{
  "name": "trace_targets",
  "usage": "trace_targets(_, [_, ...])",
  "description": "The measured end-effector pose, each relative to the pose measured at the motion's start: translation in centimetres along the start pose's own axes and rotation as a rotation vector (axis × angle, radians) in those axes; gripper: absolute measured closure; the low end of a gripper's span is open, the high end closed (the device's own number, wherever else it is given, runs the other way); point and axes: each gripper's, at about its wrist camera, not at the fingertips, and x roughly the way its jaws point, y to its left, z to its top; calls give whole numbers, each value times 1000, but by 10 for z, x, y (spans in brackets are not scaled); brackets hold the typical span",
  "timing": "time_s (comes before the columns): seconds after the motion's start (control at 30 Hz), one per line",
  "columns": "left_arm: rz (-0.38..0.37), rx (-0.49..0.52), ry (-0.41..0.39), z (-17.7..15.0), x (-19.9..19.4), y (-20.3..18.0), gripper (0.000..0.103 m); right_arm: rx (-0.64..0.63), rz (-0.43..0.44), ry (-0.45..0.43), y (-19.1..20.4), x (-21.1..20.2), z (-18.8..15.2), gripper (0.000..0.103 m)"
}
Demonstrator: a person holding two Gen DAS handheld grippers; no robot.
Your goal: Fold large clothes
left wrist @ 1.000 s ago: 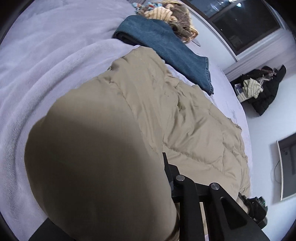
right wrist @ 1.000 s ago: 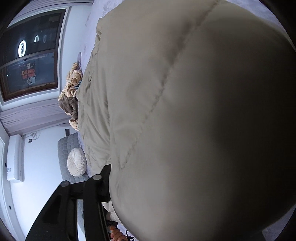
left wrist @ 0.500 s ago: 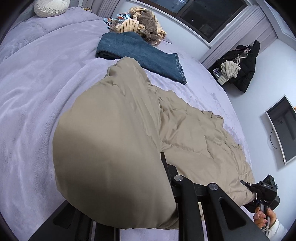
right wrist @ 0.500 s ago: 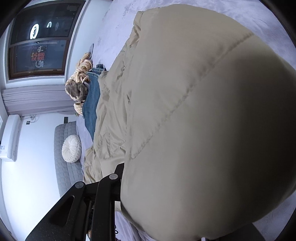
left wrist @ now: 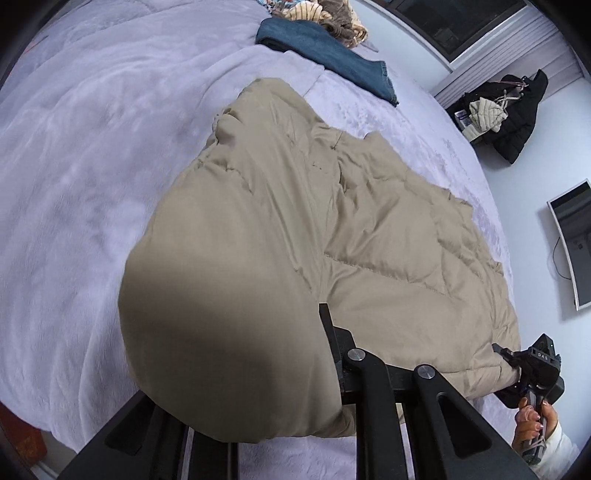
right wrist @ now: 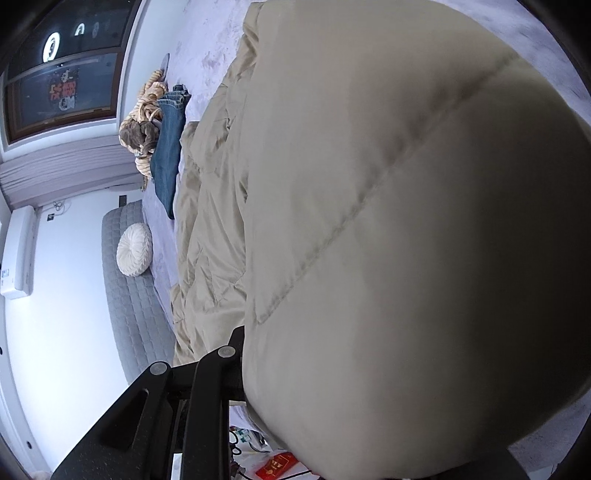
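Note:
A large beige quilted puffer coat (left wrist: 388, 240) lies spread on the lilac bed (left wrist: 92, 147). My left gripper (left wrist: 295, 369) is shut on one corner of the coat, and the puffed fabric bulges over its fingers and hides the tips. My right gripper (left wrist: 509, 360) shows in the left wrist view at the lower right, clamped on the coat's other near corner. In the right wrist view the coat (right wrist: 388, 240) fills most of the frame and covers my right gripper (right wrist: 251, 354).
Folded blue jeans (left wrist: 328, 55) and a heap of striped clothes (left wrist: 325, 14) lie at the far side of the bed. A dark jacket pile (left wrist: 513, 110) sits by the wall. A grey headboard (right wrist: 129, 295) carries a round white cushion (right wrist: 133, 249).
Both grippers have drawn the coat's near edge back toward me and lower, so more of the coat lies flat on the bed. The grips have not changed.

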Motion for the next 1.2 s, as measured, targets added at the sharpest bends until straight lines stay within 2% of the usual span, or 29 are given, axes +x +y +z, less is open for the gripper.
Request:
trace_targets(0.07, [33,-14,21,-11,8,6,80,12,-16,7,-6,-1,0,74])
trace_targets(0.13, [74,-37,30,-15,10,11,70,10,-44,10,-9,-1,3,65])
trace_targets(0.2, [105,-38,33,-15,5,14,65,-14,-96,17,-8,-4,3,55])
trace_targets(0.33, [180,21,25,-11,-25,12,65,-109,-196,45,11,-21,-5,52])
trace_targets(0.43, [224,36,-6,-7,-52,12,65,-167,-220,80,23,-37,-11,52])
trace_targets(0.5, [243,51,-29,0,-64,8,65,-214,-209,130,24,-44,-22,51])
trace_targets(0.57, [279,93,-78,12,-73,-4,65,-268,-141,188,36,-49,-29,53])
trace_targets(0.63, [267,124,-111,28,-76,-15,65,-341,-71,218,51,-57,-38,55])
trace_targets(0.67, [245,138,-112,37,-74,-21,65,-391,-71,206,65,-56,-38,55])
trace_targets(0.7, [224,160,-100,47,-67,-27,65,-421,-88,188,74,-54,-36,55])
trace_targets(0.77, [232,205,-63,59,-47,-36,65,-443,-149,141,82,-43,-32,55])
trace_targets(0.83, [253,241,-24,65,-21,-37,65,-441,-272,89,85,-24,-25,55])
trace_targets(0.93, [312,205,72,62,17,-18,65,-403,-412,53,71,-2,-9,55])
trace_targets(1.03, [312,200,124,54,36,-2,65,-359,-443,27,51,-1,-8,58])
trace_targets(1.2, [341,221,151,57,26,-8,64,-345,-466,12,60,11,-5,55])
